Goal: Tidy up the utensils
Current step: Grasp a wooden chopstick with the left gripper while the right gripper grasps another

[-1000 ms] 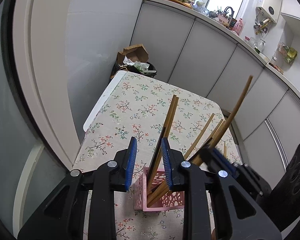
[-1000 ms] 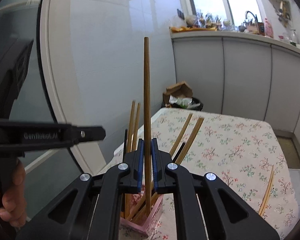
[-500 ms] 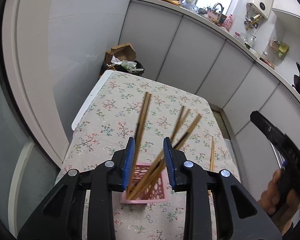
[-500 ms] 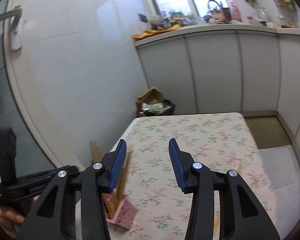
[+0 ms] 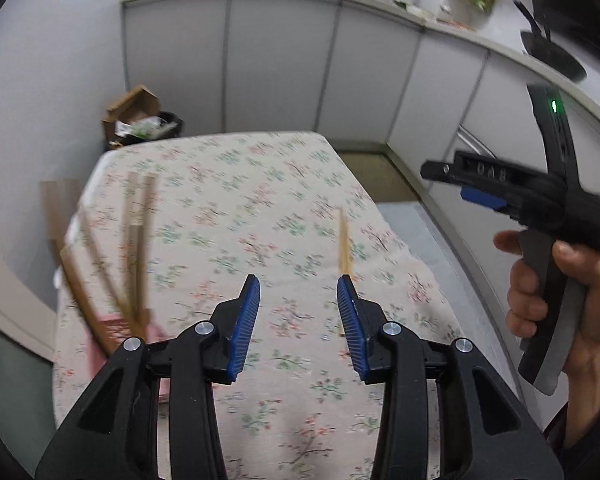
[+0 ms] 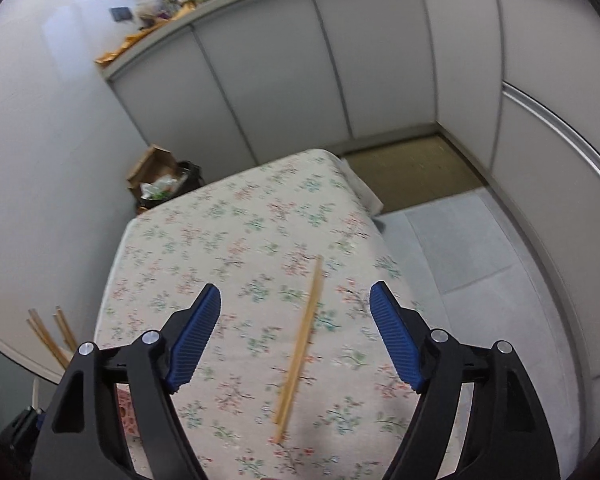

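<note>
Loose chopstick (image 6: 302, 344) flat on table (image 6: 240, 240), below and between right gripper (image 6: 296, 340) fingers, untouched; both grippers' fingers released, just widening, empty; chopstick pale wood, slender; left gripper (image 5: 298, 324).

My right gripper (image 6: 294, 322) has just been opening, nothing between its jaws; beyond them one chopstick (image 6: 301, 344) lies alone on the floral tablecloth (image 6: 236, 248).

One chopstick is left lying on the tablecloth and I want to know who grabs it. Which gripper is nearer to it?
Right, probably. The right gripper hangs open above the loose chopstick, which shows between its jaws. The left gripper, also open, has it beside its right pad.
</note>
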The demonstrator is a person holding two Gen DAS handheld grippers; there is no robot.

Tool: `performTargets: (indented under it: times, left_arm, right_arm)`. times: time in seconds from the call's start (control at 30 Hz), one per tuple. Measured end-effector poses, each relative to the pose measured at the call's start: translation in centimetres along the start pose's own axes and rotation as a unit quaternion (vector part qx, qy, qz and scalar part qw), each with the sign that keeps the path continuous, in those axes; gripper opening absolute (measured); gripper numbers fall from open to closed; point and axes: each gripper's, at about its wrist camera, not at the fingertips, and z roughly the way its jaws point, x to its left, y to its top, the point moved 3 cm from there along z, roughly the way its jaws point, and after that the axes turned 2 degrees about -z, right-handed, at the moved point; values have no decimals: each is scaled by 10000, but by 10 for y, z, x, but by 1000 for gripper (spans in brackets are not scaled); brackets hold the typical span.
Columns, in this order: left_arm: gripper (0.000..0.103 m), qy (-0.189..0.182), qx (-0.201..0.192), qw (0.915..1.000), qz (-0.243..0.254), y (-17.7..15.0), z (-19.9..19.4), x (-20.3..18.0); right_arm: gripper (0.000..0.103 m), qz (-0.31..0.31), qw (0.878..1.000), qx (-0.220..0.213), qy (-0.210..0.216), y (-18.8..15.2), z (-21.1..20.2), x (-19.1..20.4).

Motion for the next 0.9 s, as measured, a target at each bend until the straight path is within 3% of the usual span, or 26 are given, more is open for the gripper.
performTargets:
  times: [0.1,0.2,0.4,0.5,0.7,0.9]
  left_arm:
    - [51,-111,411,9989,198,5,44,-21]
    - [64,-141,752,9969,181,9,86,-27]
    - [66,-89,1422,9898,27,11,170,-34]
    - [55,24,1607,9870,92,13,203,-37]
    - [48,0,1708,9853,43,17,237,-36]
    - [29,-86,1797,9837,-64,17,252,-35]
  right_arm:
    - [76,365,9992,125,39,2,-1,-20]
    - [87,412,9989,189,-100,3,-1,-32]
    - [88,395,9985,35,-382,10,-4,-43]
    - [96,274,9987,-237,-363,15,-11,-42]
    - [96,20,9989,-243,-409,20,-7,-35]
    - [96,36,9997,-153,-179,21,-3,-32]
